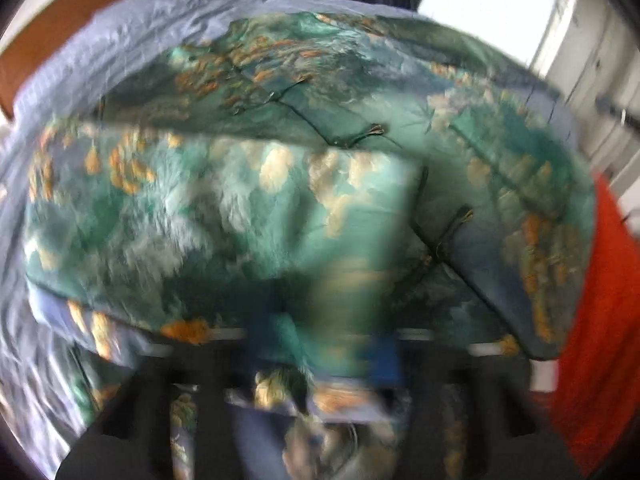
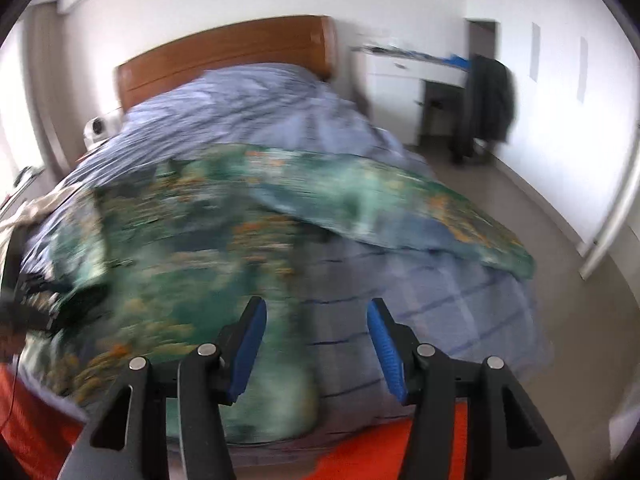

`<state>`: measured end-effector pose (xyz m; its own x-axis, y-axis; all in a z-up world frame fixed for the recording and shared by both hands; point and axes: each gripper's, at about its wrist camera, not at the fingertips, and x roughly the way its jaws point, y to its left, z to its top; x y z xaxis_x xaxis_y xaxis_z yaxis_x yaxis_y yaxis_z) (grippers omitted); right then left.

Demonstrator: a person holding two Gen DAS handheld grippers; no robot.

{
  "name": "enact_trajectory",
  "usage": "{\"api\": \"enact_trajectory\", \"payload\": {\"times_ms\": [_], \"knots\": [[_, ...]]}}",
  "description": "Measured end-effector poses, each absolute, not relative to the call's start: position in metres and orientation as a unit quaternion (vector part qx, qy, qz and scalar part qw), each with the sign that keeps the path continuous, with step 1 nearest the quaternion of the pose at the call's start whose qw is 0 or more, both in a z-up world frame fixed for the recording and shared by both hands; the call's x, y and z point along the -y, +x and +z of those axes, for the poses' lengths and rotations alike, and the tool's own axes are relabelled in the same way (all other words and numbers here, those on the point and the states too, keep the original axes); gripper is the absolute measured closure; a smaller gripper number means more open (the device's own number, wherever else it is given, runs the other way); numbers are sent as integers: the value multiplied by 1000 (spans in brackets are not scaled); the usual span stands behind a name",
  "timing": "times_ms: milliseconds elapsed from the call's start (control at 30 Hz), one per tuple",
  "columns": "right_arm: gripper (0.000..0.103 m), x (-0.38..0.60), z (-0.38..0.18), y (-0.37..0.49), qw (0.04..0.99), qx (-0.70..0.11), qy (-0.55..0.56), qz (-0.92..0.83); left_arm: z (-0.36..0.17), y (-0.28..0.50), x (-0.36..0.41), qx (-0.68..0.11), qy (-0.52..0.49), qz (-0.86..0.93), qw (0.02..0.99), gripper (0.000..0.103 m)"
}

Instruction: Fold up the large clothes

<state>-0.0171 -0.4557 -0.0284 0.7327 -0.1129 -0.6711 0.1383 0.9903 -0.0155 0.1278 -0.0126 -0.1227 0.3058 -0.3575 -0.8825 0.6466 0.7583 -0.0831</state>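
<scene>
A large green garment with an orange and cream print lies spread over the bed, partly folded over itself. It also shows in the right wrist view, blurred by motion. My left gripper is at the garment's near edge, its blue pads blurred, with a fold of the cloth between them. My right gripper is open and empty, held above the garment's near edge, blue pads wide apart.
The bed has a pale blue checked duvet and a wooden headboard. An orange sheet shows at the near side. A white desk and a dark coat stand at the far right wall.
</scene>
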Motion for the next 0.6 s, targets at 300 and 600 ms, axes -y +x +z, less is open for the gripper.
{"api": "enact_trajectory", "payload": {"times_ms": [300, 600], "knots": [[49, 387, -16, -6, 934, -351, -58, -3, -44, 120, -76, -430, 25, -244, 869, 93], [49, 349, -5, -6, 938, -340, -60, 41, 4, 134, -235, -366, -77, -51, 926, 92]]}}
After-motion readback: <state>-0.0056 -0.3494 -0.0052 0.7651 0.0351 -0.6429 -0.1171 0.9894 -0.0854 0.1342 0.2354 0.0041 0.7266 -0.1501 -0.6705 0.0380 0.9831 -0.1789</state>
